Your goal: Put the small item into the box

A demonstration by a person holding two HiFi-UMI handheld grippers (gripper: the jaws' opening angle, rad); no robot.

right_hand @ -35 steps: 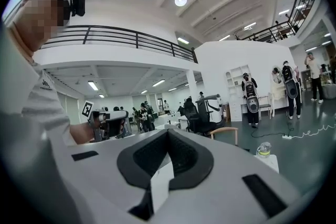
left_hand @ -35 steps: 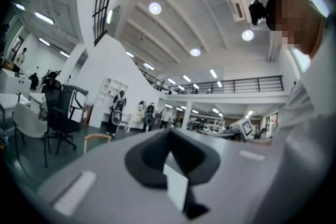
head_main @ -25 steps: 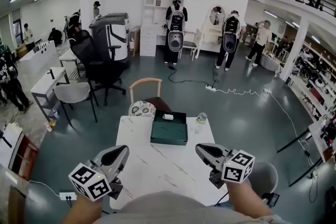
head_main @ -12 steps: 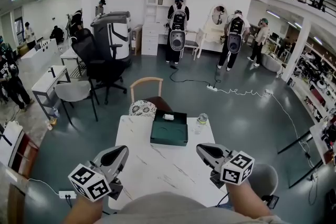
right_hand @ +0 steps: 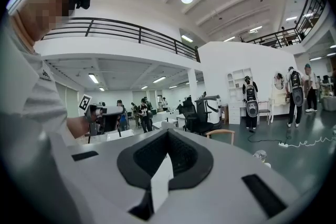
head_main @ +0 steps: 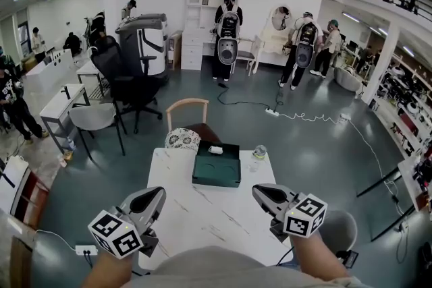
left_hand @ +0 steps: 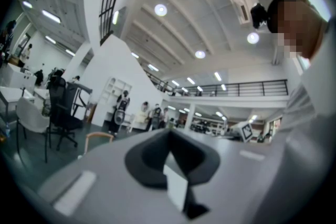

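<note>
Left gripper [head_main: 156, 194] and right gripper [head_main: 258, 192] held low over near worktop [head_main: 202, 212] edge, jaws clenched on nothing and aimed out at the room, likely idle because the small white item [head_main: 215, 150] lies inside the far end of the green box [head_main: 216, 174].

There is one table [head_main: 202, 216]. There are one box [head_main: 216, 173], one small item [head_main: 215, 150], one bottle [head_main: 259, 153] and one round patterned cushion [head_main: 181, 139]. The grippers are two: the left gripper [head_main: 159, 192] and the right gripper [head_main: 256, 190]. I count one wooden chair [head_main: 187, 106] and, at the far wall, three people [head_main: 227, 30].
</note>
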